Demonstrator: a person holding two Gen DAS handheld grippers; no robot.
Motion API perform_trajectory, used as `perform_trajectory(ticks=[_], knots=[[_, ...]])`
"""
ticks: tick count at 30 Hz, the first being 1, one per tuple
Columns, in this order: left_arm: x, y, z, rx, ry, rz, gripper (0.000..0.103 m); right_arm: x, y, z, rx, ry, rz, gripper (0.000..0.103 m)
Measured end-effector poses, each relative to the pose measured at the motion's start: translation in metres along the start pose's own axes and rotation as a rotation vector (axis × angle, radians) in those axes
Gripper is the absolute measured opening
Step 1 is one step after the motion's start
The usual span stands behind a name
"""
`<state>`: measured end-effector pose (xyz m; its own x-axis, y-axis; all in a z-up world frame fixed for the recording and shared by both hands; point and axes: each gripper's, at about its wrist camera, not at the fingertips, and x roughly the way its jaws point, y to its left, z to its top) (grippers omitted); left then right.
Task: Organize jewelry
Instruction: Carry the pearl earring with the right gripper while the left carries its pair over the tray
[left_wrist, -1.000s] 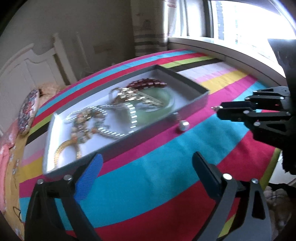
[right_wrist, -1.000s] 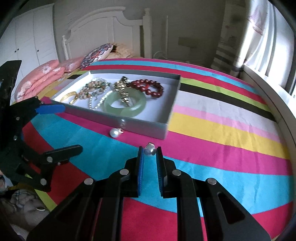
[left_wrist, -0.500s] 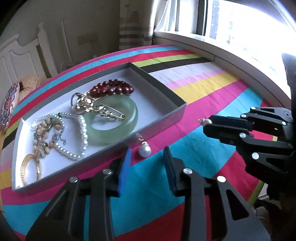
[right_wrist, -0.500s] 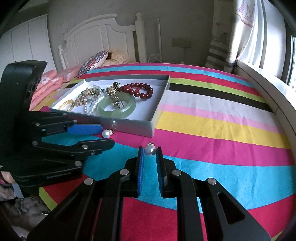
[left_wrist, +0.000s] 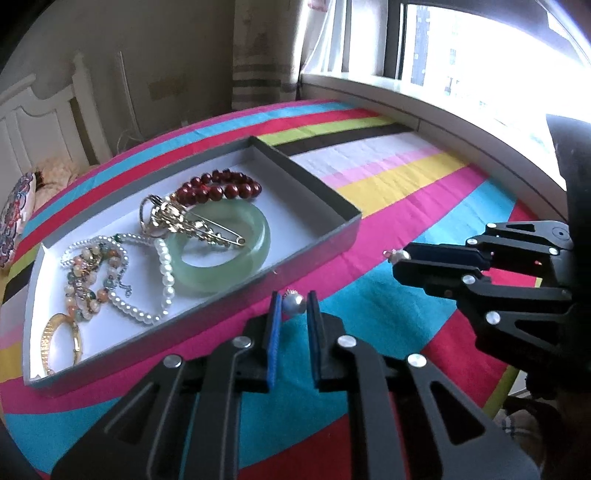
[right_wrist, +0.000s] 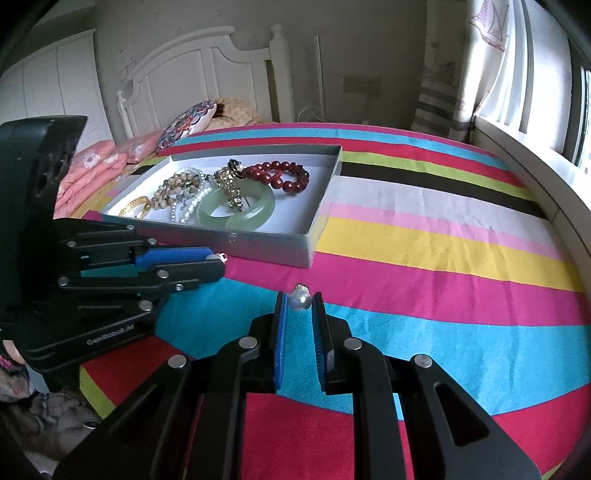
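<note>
Left gripper (left_wrist: 293, 303) points down at a slant over the striped bedspread (left_wrist: 406, 184), just short of the near wall of the grey box (left_wrist: 314, 254). Its jaws have just been closing and now pinch a pearl earring (left_wrist: 293, 302) at the very tips, blue pads against both sides of the pearl. Seen from the right wrist view, the same gripper (right_wrist: 218, 260) comes in from the left, lying nearly level across the frame, with only a sliver of pearl and a pinkish hook poking past its tips.

Right gripper (right_wrist: 300, 300) has a similar downward slant, sits right of the left one, tips well apart from the box. It is clamped on a second pearl earring (right_wrist: 300, 299), small gold cap on top. From the left wrist view it (left_wrist: 397, 256) enters from the right; its pearl is mostly hidden by the fingers.

Ahead of both tools, inside the box: jade bangle (left_wrist: 221, 254), gold brooch (left_wrist: 181, 221) lying across it, red bead bracelet (left_wrist: 218, 190), pearl strand (left_wrist: 162, 280), mixed bead bracelet (left_wrist: 88, 273), gold bangle (left_wrist: 61, 339).

Hands holding the grippers are out of frame. Can't tell if either pearl touches the bedspread. Bottom left corner of the right view is dark, blurry clutter, not readable. Window (left_wrist: 480, 55) is blown out.
</note>
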<state>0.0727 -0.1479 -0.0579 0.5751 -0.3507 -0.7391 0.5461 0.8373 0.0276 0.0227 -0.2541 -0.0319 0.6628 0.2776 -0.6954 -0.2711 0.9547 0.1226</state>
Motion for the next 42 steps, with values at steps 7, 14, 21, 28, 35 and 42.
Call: perform_trajectory(ticks=[7, 14, 21, 28, 35, 42], knots=[[-0.021, 0.001, -0.005, 0.016, -0.053, 0.033, 0.013, -0.005, 0.002, 0.002, -0.002, -0.012, -0.009, 0.015], [-0.043, 0.022, -0.006, -0.023, -0.1, 0.069, 0.013, -0.02, 0.004, 0.015, -0.007, -0.067, -0.008, 0.015], [-0.063, 0.049, -0.009, -0.076, -0.139, 0.101, 0.013, -0.025, 0.013, 0.027, -0.035, -0.093, -0.008, 0.015], [-0.069, 0.072, -0.01, -0.129, -0.147, 0.116, 0.013, -0.022, 0.03, 0.04, -0.086, -0.107, -0.011, 0.015], [-0.066, 0.075, 0.003, -0.119, -0.152, 0.113, 0.013, -0.006, 0.049, 0.059, -0.129, -0.113, 0.0, 0.015], [-0.05, 0.069, 0.025, -0.095, -0.143, 0.104, 0.013, 0.007, 0.049, 0.069, -0.115, -0.112, -0.012, 0.015]])
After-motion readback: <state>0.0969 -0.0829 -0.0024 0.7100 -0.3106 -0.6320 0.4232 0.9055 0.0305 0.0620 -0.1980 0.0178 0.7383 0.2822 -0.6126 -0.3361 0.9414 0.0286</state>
